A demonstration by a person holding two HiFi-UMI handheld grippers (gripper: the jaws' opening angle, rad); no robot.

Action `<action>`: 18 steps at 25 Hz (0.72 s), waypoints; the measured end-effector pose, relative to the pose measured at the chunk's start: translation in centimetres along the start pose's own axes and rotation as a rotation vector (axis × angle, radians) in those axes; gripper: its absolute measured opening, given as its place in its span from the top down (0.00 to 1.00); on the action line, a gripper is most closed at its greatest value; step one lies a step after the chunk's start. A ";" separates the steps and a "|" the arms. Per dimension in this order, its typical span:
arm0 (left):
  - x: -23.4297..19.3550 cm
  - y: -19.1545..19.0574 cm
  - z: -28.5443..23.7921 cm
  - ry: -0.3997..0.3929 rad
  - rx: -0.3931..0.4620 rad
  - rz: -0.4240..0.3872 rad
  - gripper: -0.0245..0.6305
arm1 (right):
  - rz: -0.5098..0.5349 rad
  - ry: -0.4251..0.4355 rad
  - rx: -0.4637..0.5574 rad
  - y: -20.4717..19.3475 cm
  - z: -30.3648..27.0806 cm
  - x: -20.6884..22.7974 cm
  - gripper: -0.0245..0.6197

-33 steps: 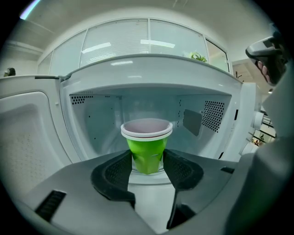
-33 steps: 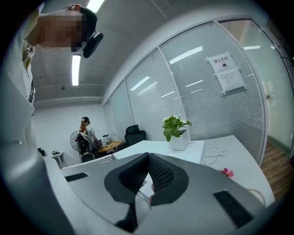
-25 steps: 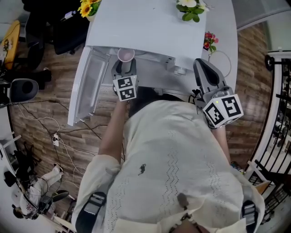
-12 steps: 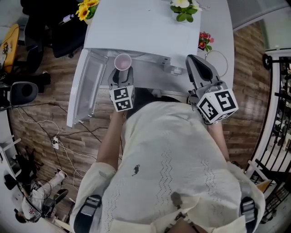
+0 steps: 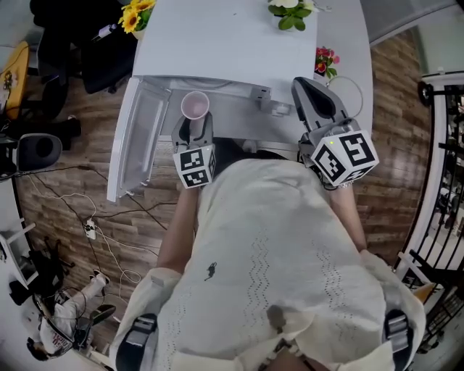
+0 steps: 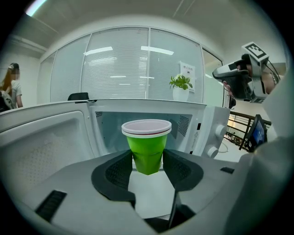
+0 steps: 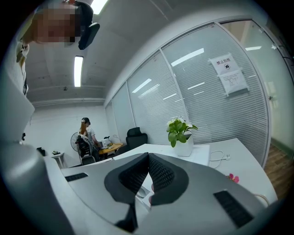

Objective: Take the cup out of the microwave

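A green cup (image 6: 146,144) with a pale rim stands upright between the pads of my left gripper (image 6: 147,167), which is shut on its lower half. From the head view the cup (image 5: 194,106) shows as a pale round top just in front of the white microwave (image 5: 225,43), outside the cavity, with the left gripper (image 5: 193,124) behind it. The open cavity (image 6: 110,126) lies behind the cup. My right gripper (image 5: 312,94) hangs over the microwave's right front, shut, and its jaw tips touch with nothing between them (image 7: 147,159).
The microwave door (image 5: 138,138) swings open to the left, beside the cup's path. A potted plant (image 7: 181,131) and yellow flowers (image 5: 134,14) stand on top of the white surface. Cables and chairs crowd the wooden floor (image 5: 87,210) at left.
The left gripper has drawn the cup back out of the cavity toward the person and a little upward. The right gripper has stayed in place.
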State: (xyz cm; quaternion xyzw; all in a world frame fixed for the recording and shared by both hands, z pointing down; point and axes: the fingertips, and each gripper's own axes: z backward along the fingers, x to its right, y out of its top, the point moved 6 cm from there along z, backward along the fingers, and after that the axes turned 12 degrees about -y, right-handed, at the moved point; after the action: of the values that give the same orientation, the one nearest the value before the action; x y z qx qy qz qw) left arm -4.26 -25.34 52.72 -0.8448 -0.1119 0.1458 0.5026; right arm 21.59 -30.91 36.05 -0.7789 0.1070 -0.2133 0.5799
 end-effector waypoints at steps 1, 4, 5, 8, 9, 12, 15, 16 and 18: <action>0.1 0.0 0.3 -0.002 0.003 0.002 0.61 | 0.000 -0.001 0.001 0.0 0.1 -0.1 0.95; 0.3 0.1 1.2 -0.020 0.007 -0.009 0.61 | -0.004 -0.002 0.003 0.0 0.3 -0.4 0.95; 0.4 0.1 1.4 -0.027 0.011 -0.016 0.61 | -0.003 -0.002 0.003 0.0 0.4 -0.4 0.95; 0.6 0.3 2.2 -0.038 0.030 -0.037 0.61 | 0.006 -0.002 0.001 0.0 0.4 -0.6 0.95; 0.5 0.4 2.5 -0.038 0.034 -0.040 0.61 | 0.010 -0.001 0.002 0.0 0.4 -0.6 0.95; 0.5 0.8 3.2 -0.038 0.041 -0.039 0.61 | 0.015 0.000 0.007 0.2 0.4 -0.9 0.95; 0.7 1.3 3.8 -0.046 0.053 -0.046 0.61 | 0.015 0.000 0.012 0.3 0.5 -1.0 0.95; 0.8 1.4 3.9 -0.050 0.056 -0.047 0.61 | 0.014 0.000 0.012 0.2 0.5 -1.1 0.95; 0.9 1.5 4.3 -0.058 0.060 -0.049 0.61 | 0.014 0.002 0.010 0.1 0.5 -1.3 0.95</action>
State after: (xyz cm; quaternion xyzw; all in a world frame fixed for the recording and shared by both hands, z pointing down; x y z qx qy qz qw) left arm -4.88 -22.22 49.32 -0.8216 -0.1429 0.1611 0.5278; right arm 20.66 -29.94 35.58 -0.7751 0.1120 -0.2105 0.5851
